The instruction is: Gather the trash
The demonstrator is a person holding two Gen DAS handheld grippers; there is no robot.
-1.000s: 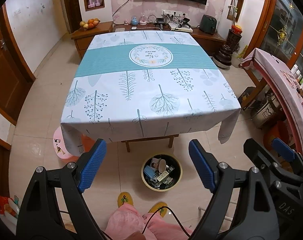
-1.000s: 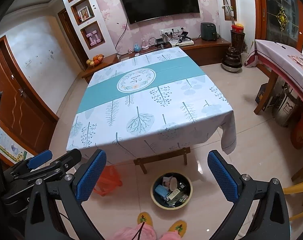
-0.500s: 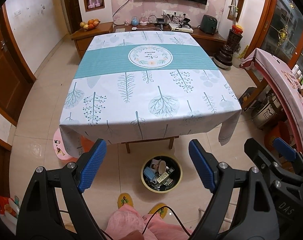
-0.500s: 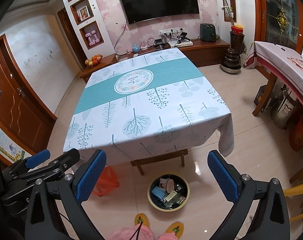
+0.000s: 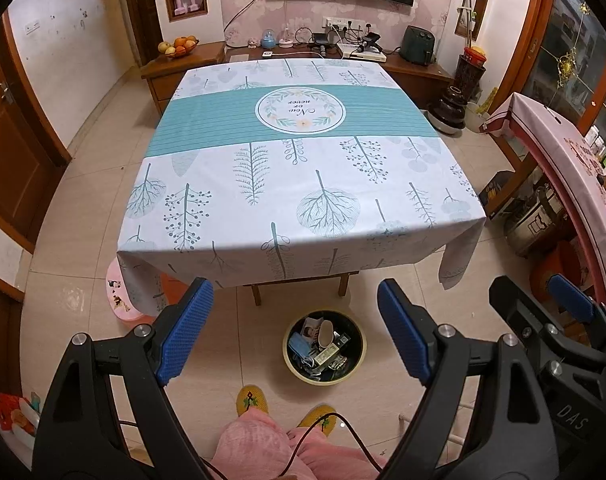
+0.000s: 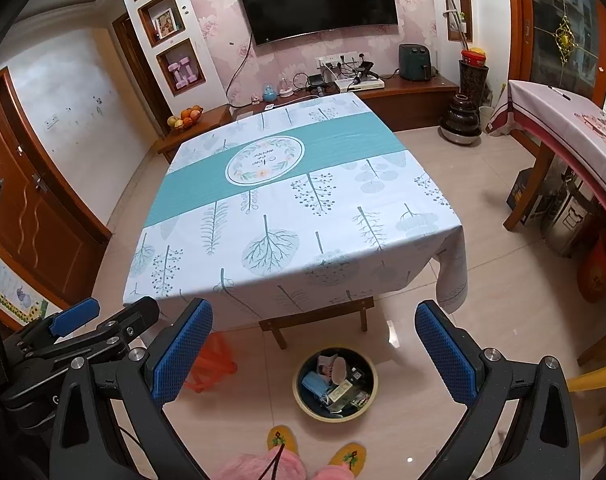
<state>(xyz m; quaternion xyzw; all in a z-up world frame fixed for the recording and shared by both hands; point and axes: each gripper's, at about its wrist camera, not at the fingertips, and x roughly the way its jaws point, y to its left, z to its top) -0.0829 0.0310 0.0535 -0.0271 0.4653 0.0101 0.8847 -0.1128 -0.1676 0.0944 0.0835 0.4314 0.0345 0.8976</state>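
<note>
From the left wrist, the left tool (image 5: 293,330) is seen spread wide with nothing between its pads. The round trash bin (image 5: 324,376) is seen upright on the floor, mouth upward, near the surface (image 5: 303,184) and just beyond yellow slippers (image 5: 253,399).

From the right wrist, the right tool (image 6: 315,354) is likewise spread and empty. The bin (image 6: 335,412) is framed between its pads, and an orange bag (image 6: 211,364) is seen left of it.

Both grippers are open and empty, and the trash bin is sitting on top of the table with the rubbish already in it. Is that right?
Not quite. The trash bin is on the floor in front of the table, by the person's slippers, not on top of it; both wrist views show this. The rest holds: the left gripper and right gripper are open and empty, and the rubbish is already in the bin.
</note>
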